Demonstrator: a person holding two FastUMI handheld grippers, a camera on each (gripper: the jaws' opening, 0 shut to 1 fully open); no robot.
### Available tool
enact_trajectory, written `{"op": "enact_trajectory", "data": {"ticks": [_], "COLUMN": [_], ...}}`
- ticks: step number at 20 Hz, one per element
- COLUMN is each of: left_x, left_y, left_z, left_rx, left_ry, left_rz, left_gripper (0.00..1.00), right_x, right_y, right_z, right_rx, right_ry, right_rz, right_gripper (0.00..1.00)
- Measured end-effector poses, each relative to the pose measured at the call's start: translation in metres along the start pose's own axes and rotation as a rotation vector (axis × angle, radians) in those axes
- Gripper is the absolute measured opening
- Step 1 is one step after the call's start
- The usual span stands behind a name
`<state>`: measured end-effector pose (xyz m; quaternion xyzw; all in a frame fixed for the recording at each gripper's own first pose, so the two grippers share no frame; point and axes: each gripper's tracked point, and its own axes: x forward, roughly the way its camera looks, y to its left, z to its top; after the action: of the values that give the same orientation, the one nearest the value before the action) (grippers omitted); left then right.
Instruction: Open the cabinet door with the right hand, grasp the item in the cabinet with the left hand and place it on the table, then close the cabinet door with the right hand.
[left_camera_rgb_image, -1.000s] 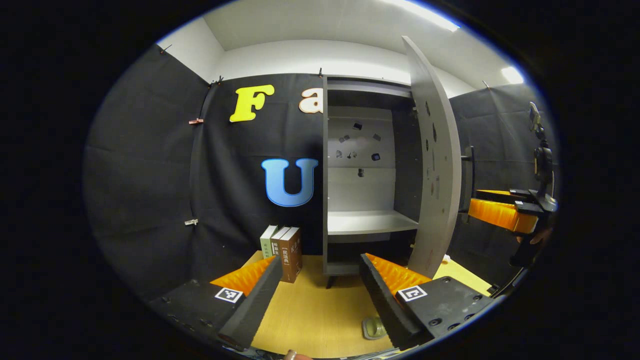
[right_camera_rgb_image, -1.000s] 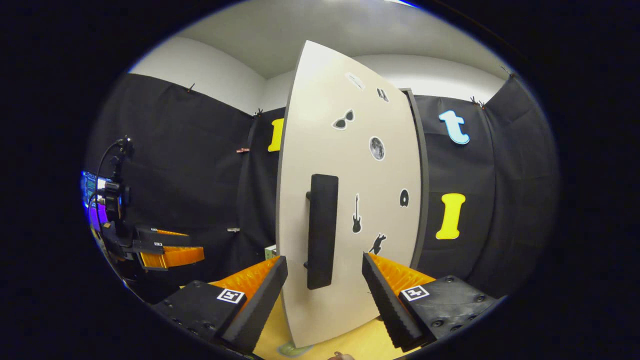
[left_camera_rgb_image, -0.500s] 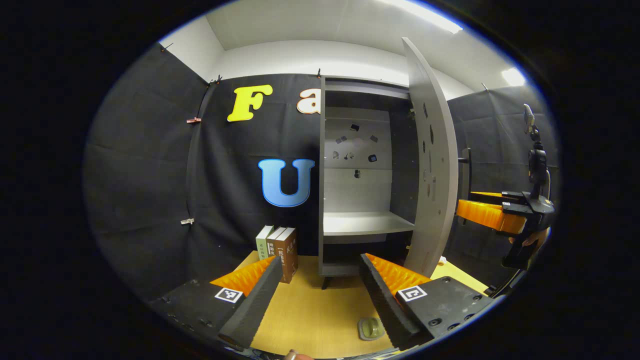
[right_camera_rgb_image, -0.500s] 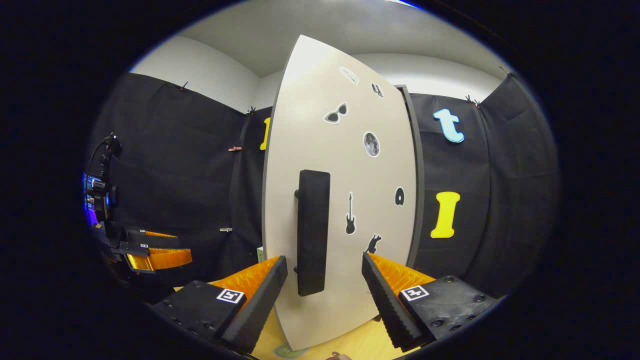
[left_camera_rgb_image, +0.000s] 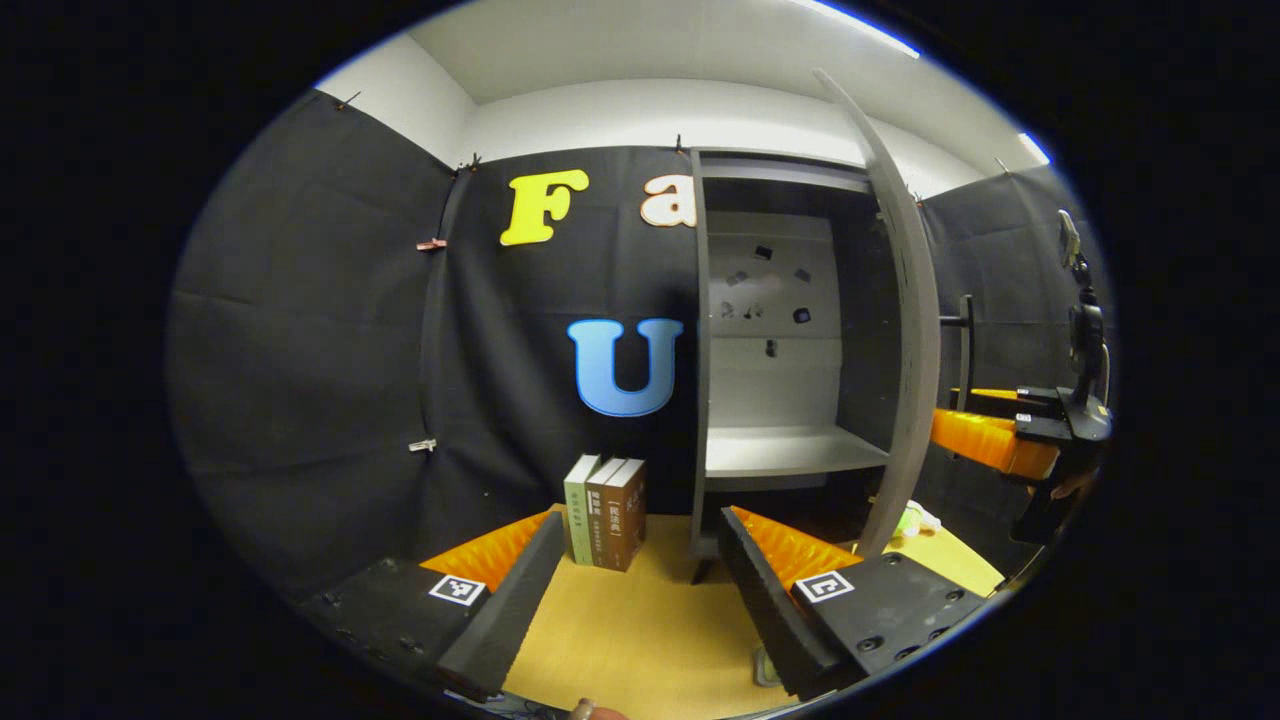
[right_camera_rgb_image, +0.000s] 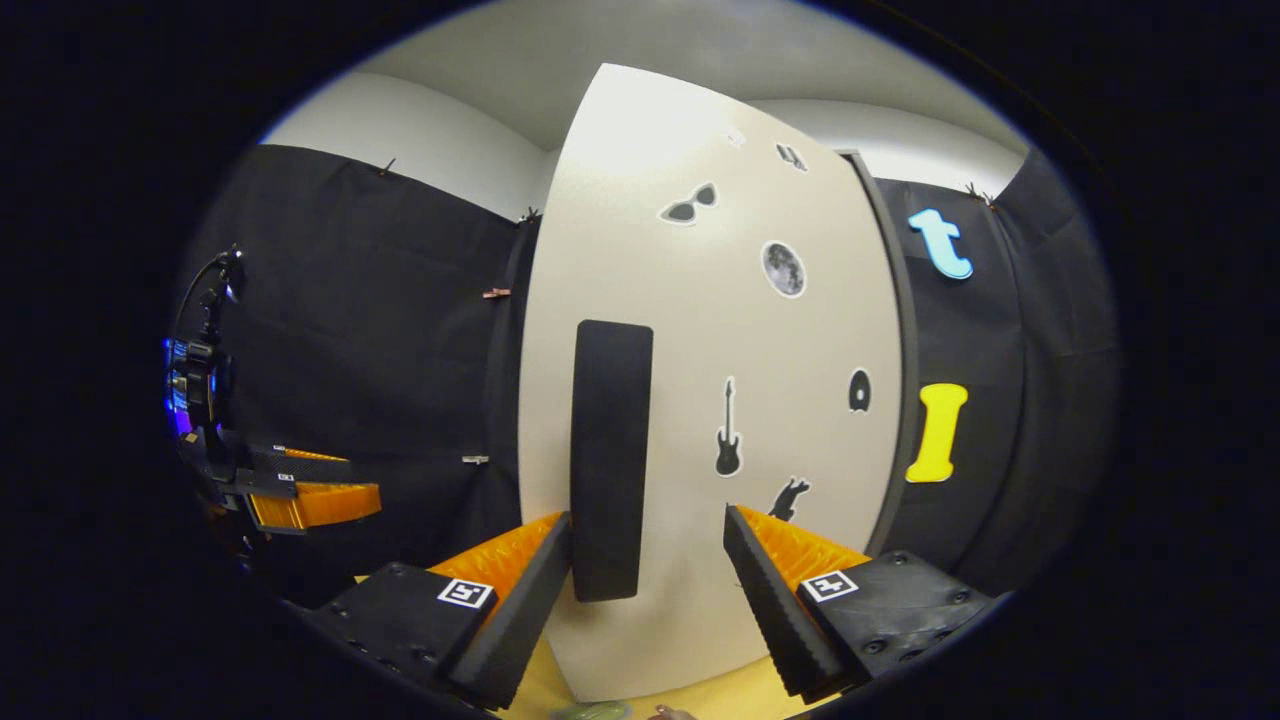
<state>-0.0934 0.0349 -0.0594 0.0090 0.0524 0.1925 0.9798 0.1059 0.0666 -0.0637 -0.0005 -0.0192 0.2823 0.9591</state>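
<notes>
My right gripper (right_camera_rgb_image: 645, 560) stands with jaws spread wide before the open cabinet door (right_camera_rgb_image: 700, 350), its handle (right_camera_rgb_image: 608, 455) rising just beside my left-hand finger, though I cannot tell whether they touch. My left gripper (left_camera_rgb_image: 635, 570) hangs over the table (left_camera_rgb_image: 620, 630), jaws likewise apart and holding nothing, facing the cabinet (left_camera_rgb_image: 780, 330), whose shelf (left_camera_rgb_image: 790, 450) lies bare. The item (left_camera_rgb_image: 762, 668) rests on the table, mostly hidden behind my left gripper's finger; three books (left_camera_rgb_image: 605, 497) stand beside the cabinet.
</notes>
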Motion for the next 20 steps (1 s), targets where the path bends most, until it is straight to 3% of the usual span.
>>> {"op": "enact_trajectory", "data": {"ticks": [2, 4, 6, 11, 16, 20], "left_x": [0.006, 0.016, 0.025, 0.044, 0.055, 0.052], "left_y": [-0.004, -0.014, -0.031, -0.083, -0.127, -0.137], "left_z": [0.007, 0.010, 0.014, 0.022, 0.021, 0.020], "left_rx": [0.006, 0.012, 0.004, -0.025, -0.053, -0.036], "left_ry": [-0.011, -0.018, -0.029, -0.068, -0.078, -0.088], "left_rz": [0.002, -0.017, -0.056, -0.187, -0.315, -0.337], "left_gripper": [0.97, 0.97, 0.97, 0.97, 0.97, 0.97], "right_x": [0.003, -0.005, -0.017, -0.052, -0.091, -0.110], "right_y": [0.012, 0.005, -0.026, -0.108, -0.130, -0.139], "right_z": [0.008, 0.013, 0.010, 0.009, 0.024, 0.013], "right_rx": [0.007, -0.007, -0.031, -0.031, 0.034, 0.012], "right_ry": [-0.019, -0.042, -0.042, -0.047, -0.103, -0.069], "right_rz": [0.060, 0.070, -0.018, -0.340, -0.473, -0.530], "right_gripper": [0.98, 0.98, 0.97, 0.98, 0.97, 0.97]}}
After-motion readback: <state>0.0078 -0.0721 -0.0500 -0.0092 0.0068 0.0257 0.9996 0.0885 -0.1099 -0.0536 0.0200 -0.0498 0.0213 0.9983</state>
